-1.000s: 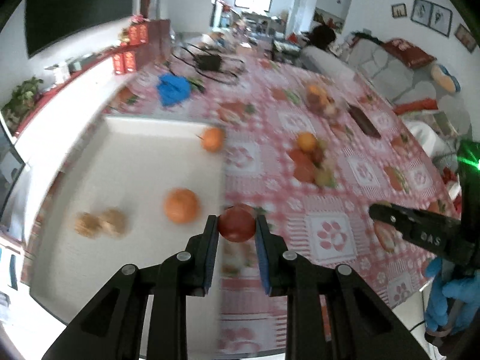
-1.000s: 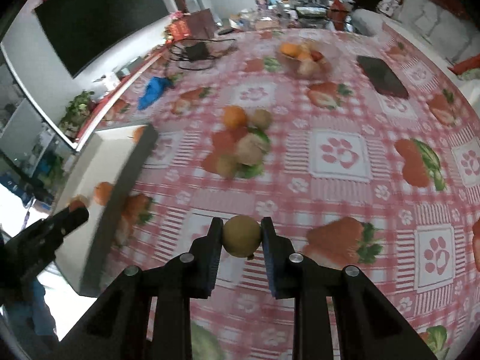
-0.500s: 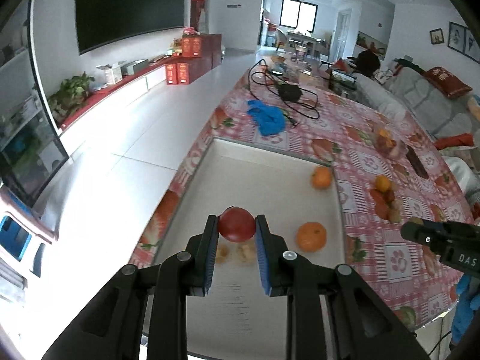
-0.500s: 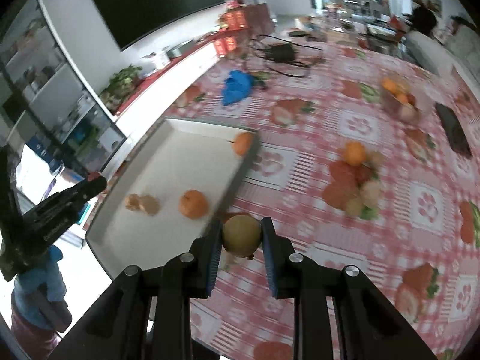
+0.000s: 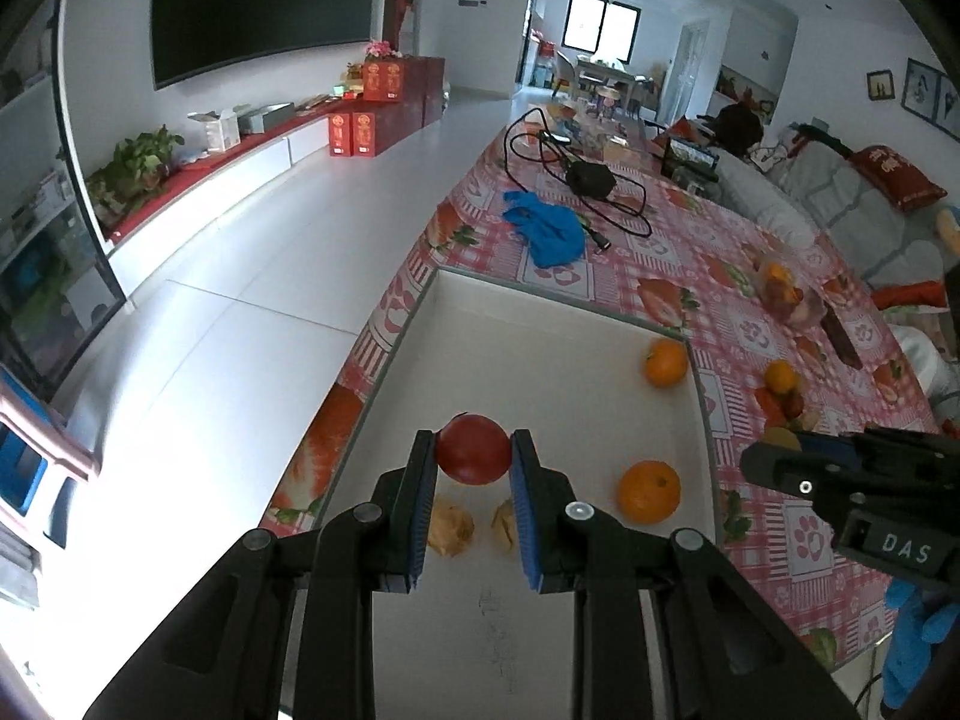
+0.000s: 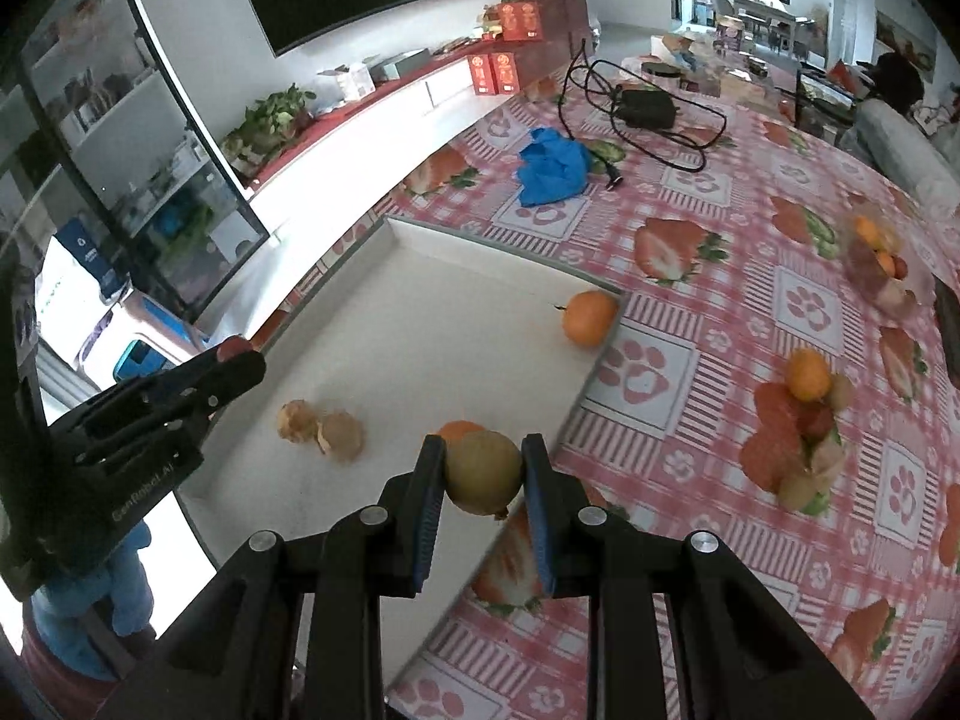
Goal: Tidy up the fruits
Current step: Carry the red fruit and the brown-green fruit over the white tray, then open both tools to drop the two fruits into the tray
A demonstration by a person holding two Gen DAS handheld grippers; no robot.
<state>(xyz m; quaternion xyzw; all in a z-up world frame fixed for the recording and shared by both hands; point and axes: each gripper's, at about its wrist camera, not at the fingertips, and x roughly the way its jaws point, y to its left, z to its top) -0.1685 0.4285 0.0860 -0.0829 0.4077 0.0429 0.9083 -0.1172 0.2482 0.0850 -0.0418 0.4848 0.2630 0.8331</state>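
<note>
Holding fruit in both grippers above the white tray (image 5: 540, 324) at the worktop's near-left edge. Left gripper (image 5: 473, 483) closed on a red fruit (image 5: 473, 449), pads on its two sides, above the tray's near part; right gripper (image 6: 483, 483) closed likewise on a yellow-brown fruit (image 6: 483, 469) over the tray's right rim. Both round, smooth, probably light and firm yet bruisable: best gripped across the widest part, gently, and set down low since likely to roll. Tray holding two oranges, one (image 5: 665, 362) in its far right corner, one (image 5: 649, 492) near the right rim, plus two pale husky pieces (image 6: 321, 426) near the front. Loose fruit pile (image 6: 804, 438) on the checked cloth (image 6: 708, 222) right of the tray; clear bowl (image 6: 882, 264) of fruit farther off.
</note>
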